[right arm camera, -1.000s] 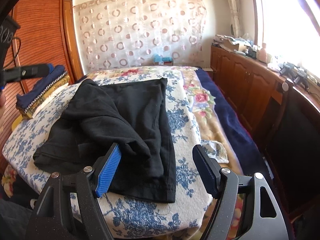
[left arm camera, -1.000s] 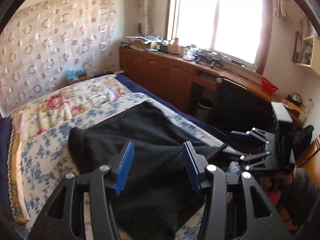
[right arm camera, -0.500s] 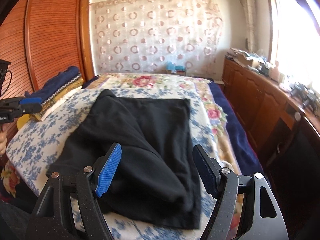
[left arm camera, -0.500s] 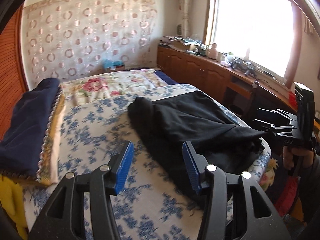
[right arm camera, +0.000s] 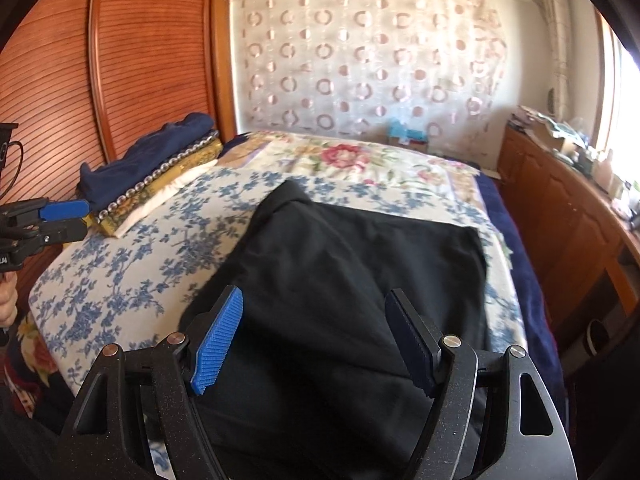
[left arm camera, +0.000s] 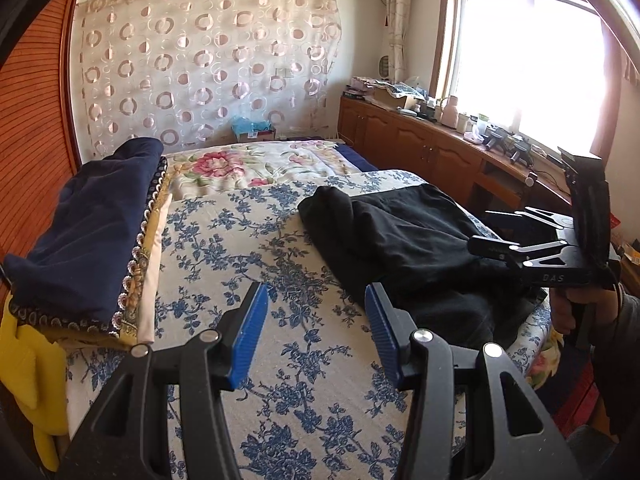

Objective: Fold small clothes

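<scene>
A black garment (right arm camera: 352, 280) lies loosely folded on the blue-flowered sheet (left arm camera: 240, 248) of the bed; in the left wrist view the garment (left arm camera: 404, 240) is at the right. My left gripper (left arm camera: 316, 312) hovers open over bare sheet, left of the garment, nothing between its blue pads. My right gripper (right arm camera: 314, 320) hangs open just above the garment's near part, empty. The right gripper (left arm camera: 500, 236) also shows at the right of the left wrist view, held by a hand (left arm camera: 576, 312). The left gripper (right arm camera: 60, 218) shows at the left edge of the right wrist view.
A folded dark blue blanket with beaded trim (left arm camera: 92, 232) is stacked at the bed's left, by a wooden wardrobe (right arm camera: 80, 72). A yellow cloth (left arm camera: 28, 368) hangs below it. A wooden cabinet (left arm camera: 420, 152) with clutter runs under the window at the right. A floral quilt (right arm camera: 348, 160) covers the far bed.
Both views have swung: the left gripper moved off the black garment to the left, now over bare sheet. The right gripper shifted over the garment, which now fills its lower view.
</scene>
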Tool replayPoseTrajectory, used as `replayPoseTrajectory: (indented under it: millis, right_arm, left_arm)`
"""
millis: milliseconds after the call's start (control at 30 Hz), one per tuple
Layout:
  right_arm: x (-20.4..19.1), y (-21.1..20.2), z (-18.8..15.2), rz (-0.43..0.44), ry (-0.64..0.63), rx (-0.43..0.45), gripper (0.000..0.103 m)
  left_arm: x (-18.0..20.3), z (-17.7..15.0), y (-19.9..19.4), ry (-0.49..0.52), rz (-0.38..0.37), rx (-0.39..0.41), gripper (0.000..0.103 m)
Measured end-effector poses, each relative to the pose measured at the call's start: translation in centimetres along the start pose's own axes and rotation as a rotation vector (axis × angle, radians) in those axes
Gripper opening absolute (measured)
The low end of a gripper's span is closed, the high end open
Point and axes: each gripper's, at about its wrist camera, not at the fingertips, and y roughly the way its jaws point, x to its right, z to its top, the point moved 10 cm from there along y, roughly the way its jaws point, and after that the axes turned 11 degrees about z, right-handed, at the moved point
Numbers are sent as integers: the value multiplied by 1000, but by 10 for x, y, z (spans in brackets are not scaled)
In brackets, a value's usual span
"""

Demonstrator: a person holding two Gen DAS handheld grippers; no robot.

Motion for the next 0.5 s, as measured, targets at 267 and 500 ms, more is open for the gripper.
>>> replayPoseTrajectory:
  millis: [267,500]
  right_arm:
    - [-23,31,7,33,-62,-61,75]
    - [-37,72,-5,82,-102,-178,75]
  left_arm:
    - [-5,-4,0,-10,2,-2,50]
    - [-6,-11,5,-22,-3,-19,50]
